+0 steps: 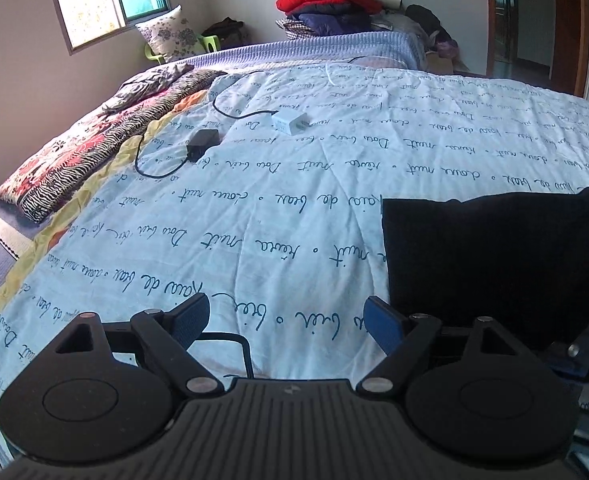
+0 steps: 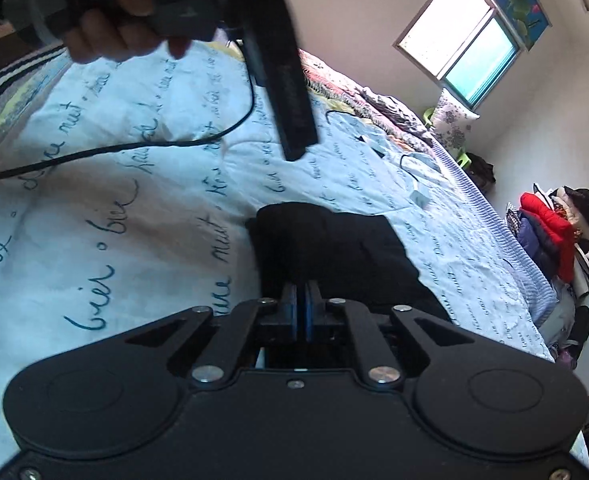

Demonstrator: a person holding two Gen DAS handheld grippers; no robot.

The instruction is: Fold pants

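Looking along the left gripper [image 1: 288, 318], we see its two blue-padded fingers [image 1: 382, 330] spread wide over the bed [image 1: 254, 216], with only the script-printed cover between them. The folded black pants [image 1: 494, 256] lie on the cover to the right of the gripper, just beyond its right finger and not touching either pad. Farther up the bed sit a black adapter [image 1: 203, 140] with its cable and a white charger [image 1: 290, 123], well apart from the pants. A patterned blanket [image 1: 90, 160] runs along the bed's left edge, and a pile of clothes [image 1: 326, 4] stands past the far edge.

From the right wrist, we see the right gripper [image 2: 301, 300] with its blue pads pressed together, resting at the near edge of the black pants [image 2: 334, 248]; the cloth is so dark that we cannot tell whether any fabric is pinched between them. The pants lie as a compact bundle near the middle of the bed [image 2: 94, 220]. Above, a hand [image 2: 106, 32] holds the left gripper [image 2: 282, 80] over the cover, its cable [image 2: 134, 146] trailing across the bed toward the near edge.
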